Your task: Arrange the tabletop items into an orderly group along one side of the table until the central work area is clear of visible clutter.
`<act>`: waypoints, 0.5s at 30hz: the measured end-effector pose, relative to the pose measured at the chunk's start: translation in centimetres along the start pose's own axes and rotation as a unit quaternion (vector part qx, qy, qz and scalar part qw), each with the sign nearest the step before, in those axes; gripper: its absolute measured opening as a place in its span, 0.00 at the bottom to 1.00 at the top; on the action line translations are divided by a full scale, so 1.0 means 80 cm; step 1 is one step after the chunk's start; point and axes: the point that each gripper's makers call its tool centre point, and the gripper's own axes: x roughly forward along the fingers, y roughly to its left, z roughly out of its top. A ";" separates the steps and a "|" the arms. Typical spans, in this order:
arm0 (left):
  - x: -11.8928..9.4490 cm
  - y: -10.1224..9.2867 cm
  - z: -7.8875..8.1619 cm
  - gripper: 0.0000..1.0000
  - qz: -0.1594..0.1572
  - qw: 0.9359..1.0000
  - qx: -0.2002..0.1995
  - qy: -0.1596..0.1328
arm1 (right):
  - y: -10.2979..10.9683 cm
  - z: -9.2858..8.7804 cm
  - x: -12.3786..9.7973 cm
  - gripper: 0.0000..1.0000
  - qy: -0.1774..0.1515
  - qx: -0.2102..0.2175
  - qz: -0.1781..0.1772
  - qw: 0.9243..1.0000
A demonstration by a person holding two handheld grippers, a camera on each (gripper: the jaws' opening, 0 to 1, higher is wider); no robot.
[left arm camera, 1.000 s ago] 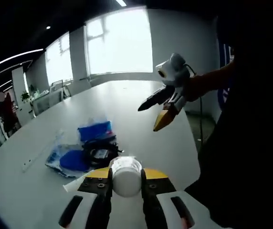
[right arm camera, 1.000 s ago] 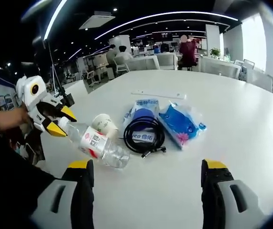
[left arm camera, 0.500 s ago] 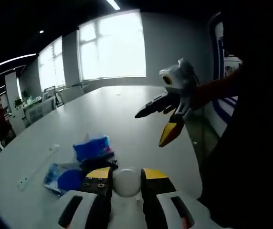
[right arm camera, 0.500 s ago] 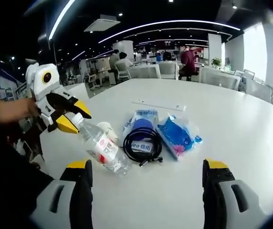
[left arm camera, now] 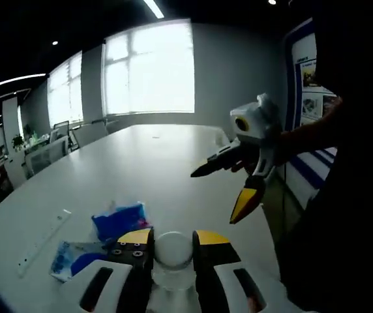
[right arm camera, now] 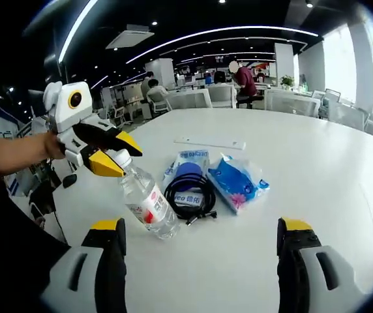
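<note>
1. Clear plastic bottle (right arm camera: pixel 145 199) is held at its neck by the left gripper (right arm camera: pixel 111 156) — the jaws are closed on it just under the cap.
2. It leans, with the cap up toward the left gripper and its base low, at or just above the table (right arm camera: pixel 343 169); I cannot tell if it touches.
3. In the left gripper view the cap end (left arm camera: pixel 173 248) sits between the yellow jaw tips, so the long axis runs almost along the jaws.
4. Right gripper (right arm camera: pixel 199 267) has its jaws wide apart and holds nothing — it hovers near the bottle's base.
5. Just beside the bottle lie a black cable (right arm camera: pixel 188 193) coiled on a packet (right arm camera: pixel 188 162) and a blue pouch (right arm camera: pixel 233 182).
6. A strip (right arm camera: pixel 210 142) lies farther away.
</note>
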 end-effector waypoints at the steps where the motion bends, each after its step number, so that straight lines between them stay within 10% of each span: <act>1: 0.002 0.001 0.001 0.21 -0.002 1.000 -0.002 -0.001 | 0.000 0.000 0.000 0.92 0.000 0.000 0.000 1.000; 15: 0.023 0.001 0.012 0.21 -0.012 1.000 -0.019 -0.017 | -0.007 -0.003 -0.003 0.92 0.006 -0.002 -0.006 1.000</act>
